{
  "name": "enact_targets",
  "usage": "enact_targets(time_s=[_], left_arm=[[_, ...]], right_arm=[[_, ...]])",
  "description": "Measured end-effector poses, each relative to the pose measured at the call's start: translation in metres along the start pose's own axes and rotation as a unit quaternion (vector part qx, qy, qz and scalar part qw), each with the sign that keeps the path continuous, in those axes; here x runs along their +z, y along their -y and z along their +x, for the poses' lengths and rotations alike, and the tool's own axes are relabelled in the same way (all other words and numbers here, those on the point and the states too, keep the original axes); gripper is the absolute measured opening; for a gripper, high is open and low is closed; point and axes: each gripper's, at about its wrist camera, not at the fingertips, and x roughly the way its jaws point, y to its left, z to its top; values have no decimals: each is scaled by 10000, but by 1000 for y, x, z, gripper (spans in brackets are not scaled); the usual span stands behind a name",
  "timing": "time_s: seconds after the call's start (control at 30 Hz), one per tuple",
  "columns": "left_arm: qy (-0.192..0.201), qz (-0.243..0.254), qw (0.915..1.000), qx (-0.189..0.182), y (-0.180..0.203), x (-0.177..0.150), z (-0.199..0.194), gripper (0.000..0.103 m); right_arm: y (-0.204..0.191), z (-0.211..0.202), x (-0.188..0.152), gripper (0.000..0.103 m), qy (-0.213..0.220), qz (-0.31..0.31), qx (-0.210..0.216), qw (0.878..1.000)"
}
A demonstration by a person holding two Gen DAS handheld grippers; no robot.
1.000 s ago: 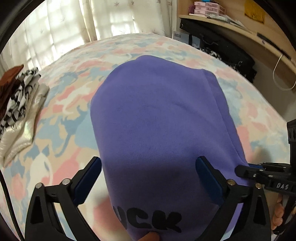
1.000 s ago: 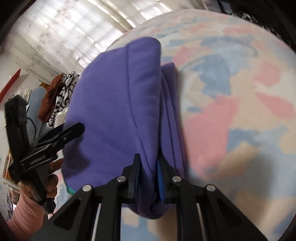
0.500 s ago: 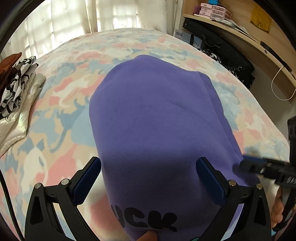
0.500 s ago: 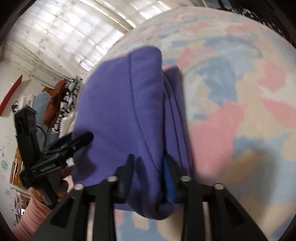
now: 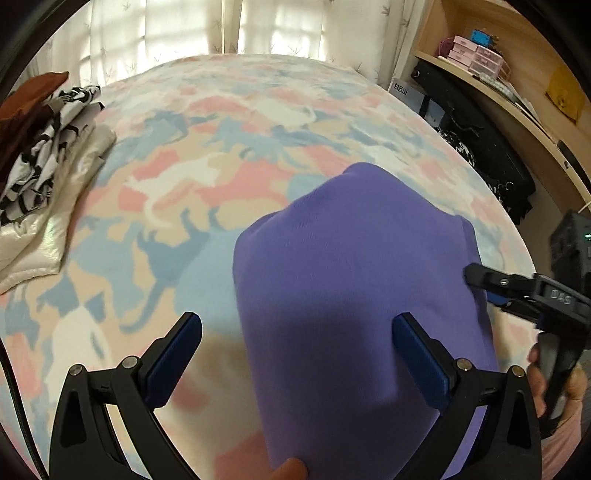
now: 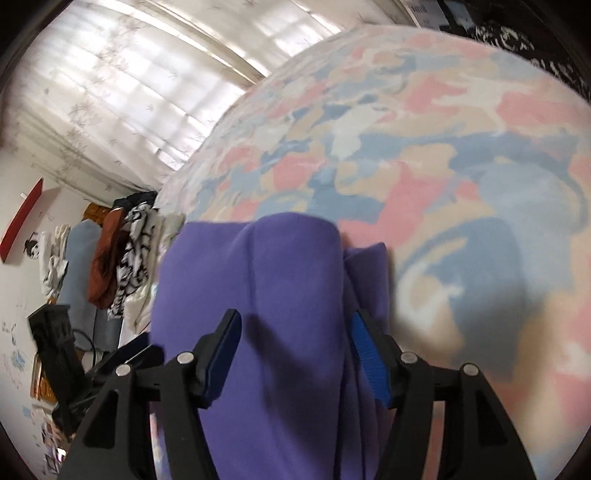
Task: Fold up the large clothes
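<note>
A folded purple garment (image 5: 354,280) lies on the bed's pastel patterned blanket (image 5: 221,155). My left gripper (image 5: 295,354) is open, its jaws wide apart above the garment's near left part; a fingertip shows at the bottom edge. My right gripper (image 6: 295,354) is open, its jaws on either side of the garment's (image 6: 266,288) stacked right edge, not pinching it. The right gripper also shows in the left wrist view (image 5: 524,291) at the garment's right edge.
A pile of clothes (image 5: 40,140), brown, zebra-striped and cream, sits at the bed's left side; it also shows in the right wrist view (image 6: 122,254). A wooden shelf (image 5: 517,88) and black bags (image 5: 480,147) stand past the bed's right edge. Curtains (image 5: 221,26) hang behind.
My right gripper has opened and let go of the garment's edge. Both grippers have pulled back toward the near side; the garment now looks shorter and the printed letters are out of view.
</note>
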Motion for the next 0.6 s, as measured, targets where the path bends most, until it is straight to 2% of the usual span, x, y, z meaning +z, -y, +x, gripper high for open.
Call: enact_targets(time_s=[0.03, 0.07, 0.1, 0.13, 0.23, 0.37, 0.47, 0.6], left_arm=[[3, 30, 10000, 27, 1, 2, 4, 103], [-16, 95, 9999, 80, 4, 4, 9, 103], [-45, 190, 9997, 135, 8, 5, 13, 103], [-54, 271, 9994, 188, 12, 6, 15, 103], [-86, 731, 9961, 480, 31, 9, 27, 103], [-131, 936, 9936, 619, 43, 11, 42, 103], [-150, 856, 9949, 507, 40, 12, 44, 103], [-299, 377, 9988, 80, 24, 10, 45, 103]], right_arm=[[3, 7, 2, 57, -84, 42, 92, 9999], [5, 13, 2, 46, -121, 3, 125, 9998], [3, 15, 1, 27, -133, -96, 42, 9999], [1, 14, 1, 25, -102, -206, -104, 9997], [0, 8, -2, 23, 100, -465, -536, 9974], [11, 23, -4, 24, 86, -425, -894, 9951], [15, 27, -4, 27, 93, -366, -957, 9947], [19, 25, -3, 32, 53, -275, -866, 9959]])
